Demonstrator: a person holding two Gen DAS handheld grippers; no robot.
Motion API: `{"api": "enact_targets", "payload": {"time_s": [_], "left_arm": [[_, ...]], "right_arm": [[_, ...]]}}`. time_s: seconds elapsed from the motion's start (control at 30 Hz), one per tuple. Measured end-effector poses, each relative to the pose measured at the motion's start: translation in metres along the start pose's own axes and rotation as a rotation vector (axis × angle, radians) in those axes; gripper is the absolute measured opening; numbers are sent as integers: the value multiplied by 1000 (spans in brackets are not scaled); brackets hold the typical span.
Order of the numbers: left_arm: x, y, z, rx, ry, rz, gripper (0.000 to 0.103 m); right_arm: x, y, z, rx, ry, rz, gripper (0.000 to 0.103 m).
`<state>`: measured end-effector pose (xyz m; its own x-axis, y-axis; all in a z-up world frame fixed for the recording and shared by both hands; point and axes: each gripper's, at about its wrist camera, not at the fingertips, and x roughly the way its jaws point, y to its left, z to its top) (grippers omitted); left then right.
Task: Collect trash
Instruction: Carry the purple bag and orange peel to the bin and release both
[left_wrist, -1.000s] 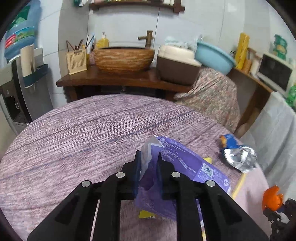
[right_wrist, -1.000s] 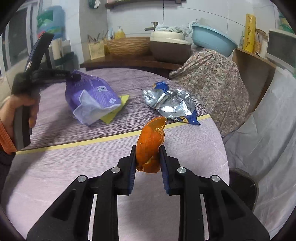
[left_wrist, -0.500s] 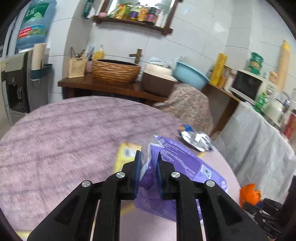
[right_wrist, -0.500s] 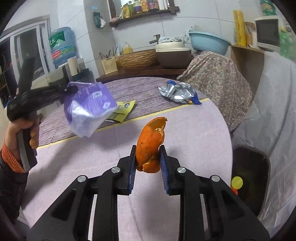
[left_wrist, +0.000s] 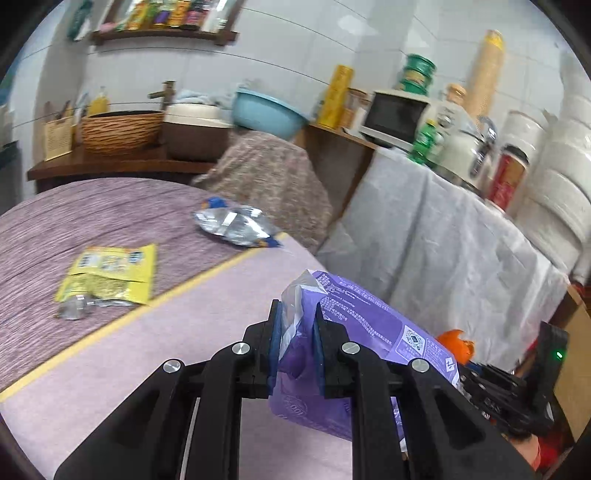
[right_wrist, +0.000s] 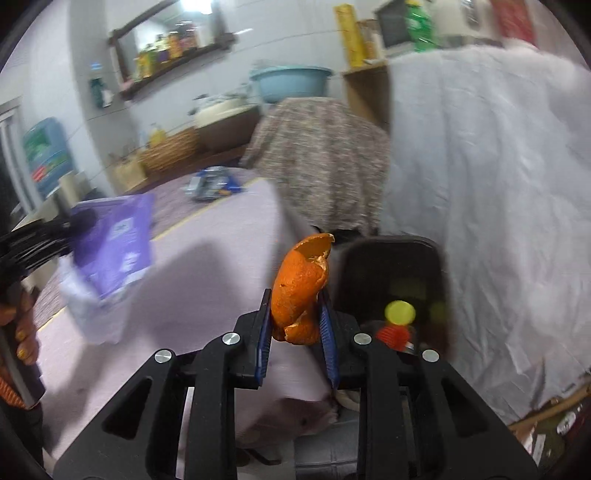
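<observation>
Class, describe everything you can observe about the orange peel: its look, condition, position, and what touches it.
The orange peel is a curled, torn strip, bright orange outside, paler along its ragged upper edge. It stands roughly upright, pinched low down between the blue pads of the right gripper, clear of the table. Beyond it sits a dark bin already holding some rubbish. In the left wrist view its tip shows behind the purple bag.

Both hands swung toward the table's right edge. Purple bag (left_wrist: 364, 334), lifted off the table, now hangs past the rim in L gripper (left_wrist: 296, 320). Yellow packet (left_wrist: 110, 274) it had covered now lies bare. R gripper (right_wrist: 295, 325) w/ orange peel (right_wrist: 301, 291) now faces the black bin (right_wrist: 391, 266).
</observation>
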<state>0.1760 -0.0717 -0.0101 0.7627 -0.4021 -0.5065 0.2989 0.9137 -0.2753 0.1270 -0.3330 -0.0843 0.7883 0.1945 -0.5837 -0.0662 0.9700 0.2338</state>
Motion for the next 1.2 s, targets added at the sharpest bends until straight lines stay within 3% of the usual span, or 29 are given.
{"api": "enact_targets", "payload": {"time_s": [0.2,0.43,0.57,0.63,0.9,1.03,1.2], "left_arm": [[37,-50,-5,103,49,-37,16],[70,-84,-6,172,93,-42,16],[87,-100,-8,223,111,-30,16],[96,-107,-8,244,123,-23,16],[136,-142,-8,344,167,9,16],[160,-160,-14,396,192,36,16],[191,-179,-31,472,260,72,16]], "right_arm": [[49,-66,-12,100,106,-68,25],[120,-94,-30,143,228,-69,26],[141,-98,-37,129,256,-104,40],[140,-99,-38,129,244,-119,48],[97,-122,-46,169,150,-218,55],[78,-141,-54,189,132,-307,55],[58,-165,-62,261,108,-318,55]]}}
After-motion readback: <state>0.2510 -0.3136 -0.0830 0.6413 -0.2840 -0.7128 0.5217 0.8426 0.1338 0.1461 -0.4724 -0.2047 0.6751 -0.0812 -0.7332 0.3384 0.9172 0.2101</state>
